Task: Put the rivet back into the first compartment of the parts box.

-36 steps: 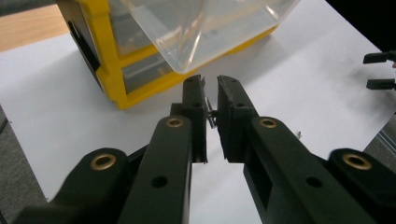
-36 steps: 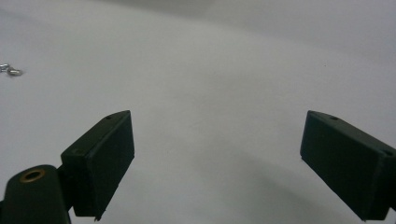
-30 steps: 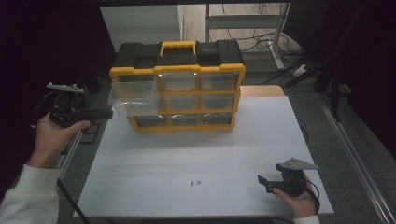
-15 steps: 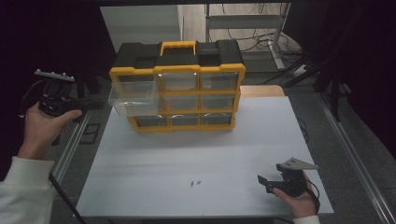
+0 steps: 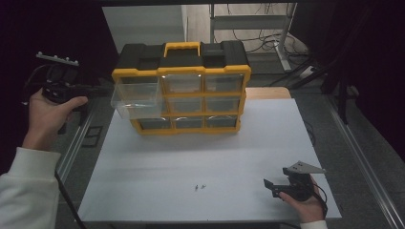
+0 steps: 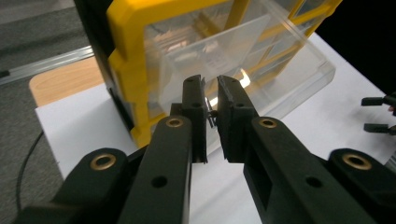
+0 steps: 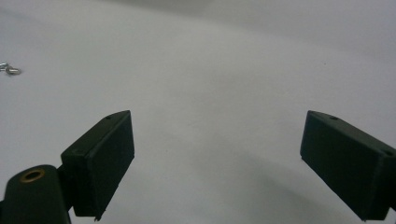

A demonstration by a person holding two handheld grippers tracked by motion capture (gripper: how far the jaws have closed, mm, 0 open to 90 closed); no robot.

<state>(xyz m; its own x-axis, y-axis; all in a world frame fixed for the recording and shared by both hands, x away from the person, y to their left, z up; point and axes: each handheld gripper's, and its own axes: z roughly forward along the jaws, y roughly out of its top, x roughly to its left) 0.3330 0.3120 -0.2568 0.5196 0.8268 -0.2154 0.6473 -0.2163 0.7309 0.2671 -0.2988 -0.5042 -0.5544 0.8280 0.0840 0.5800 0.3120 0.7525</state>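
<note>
Now left gripper [image 6: 211, 112] pinches small screw [image 6: 210, 113], jaws almost together, at 9 o'clock of organizer [image 5: 181, 86]; clear drawer [image 5: 136, 98] pulled out, likely to receive it. Right gripper [image 5: 277, 186] spread, resting at 5 o'clock on table [image 5: 143, 191], near two loose screws [image 5: 199, 187].

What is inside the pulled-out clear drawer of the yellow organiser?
Through its walls the clear drawer looks empty, though glare hides its floor. The left tongs pinch a small screw in front of it.
</note>
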